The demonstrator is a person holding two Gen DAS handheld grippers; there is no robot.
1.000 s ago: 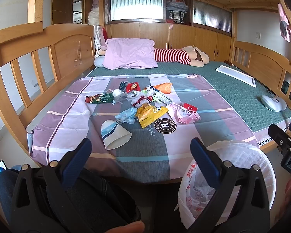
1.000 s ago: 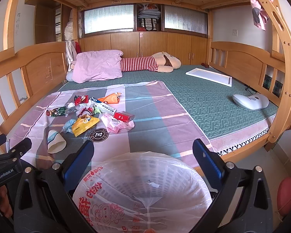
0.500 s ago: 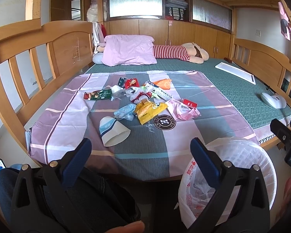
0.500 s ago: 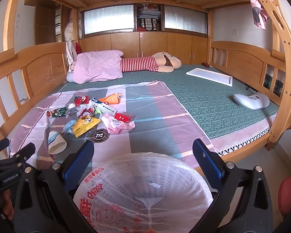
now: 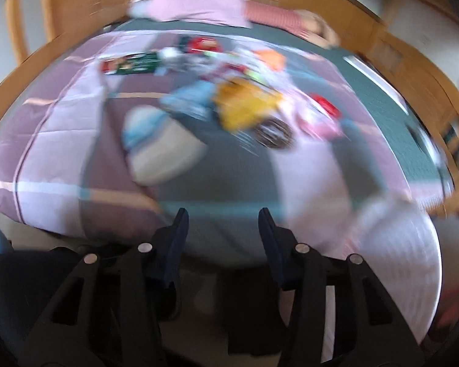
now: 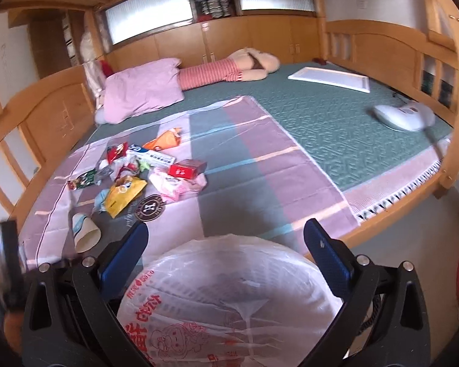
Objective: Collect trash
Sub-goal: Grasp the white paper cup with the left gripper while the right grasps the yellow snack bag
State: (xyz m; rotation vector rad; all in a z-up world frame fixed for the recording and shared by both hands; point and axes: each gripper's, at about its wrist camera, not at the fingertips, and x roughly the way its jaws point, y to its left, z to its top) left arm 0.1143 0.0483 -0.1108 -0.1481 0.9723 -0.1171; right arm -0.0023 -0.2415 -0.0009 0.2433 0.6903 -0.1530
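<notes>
A pile of trash lies on the striped sheet (image 6: 260, 165): a paper cup (image 6: 85, 235), a yellow wrapper (image 6: 124, 194), a pink bag (image 6: 174, 185), a red box (image 6: 186, 168) and several other wrappers. The left wrist view is blurred; the cup (image 5: 159, 150) and yellow wrapper (image 5: 244, 107) show ahead of my left gripper (image 5: 223, 223), which is open and empty at the bed's near edge. My right gripper (image 6: 226, 238) is open and empty above the bag-lined bin (image 6: 229, 299). The bin also shows in the left wrist view (image 5: 404, 253).
A pink pillow (image 6: 140, 91), a striped plush toy (image 6: 229, 70), a white board (image 6: 330, 78) and a white device (image 6: 401, 116) lie on the green mattress. Wooden bed rails (image 6: 382, 46) run along both sides.
My left gripper has moved fast forward and down toward the cup, and its jaws have narrowed. My right gripper has tilted and stays over the bin.
</notes>
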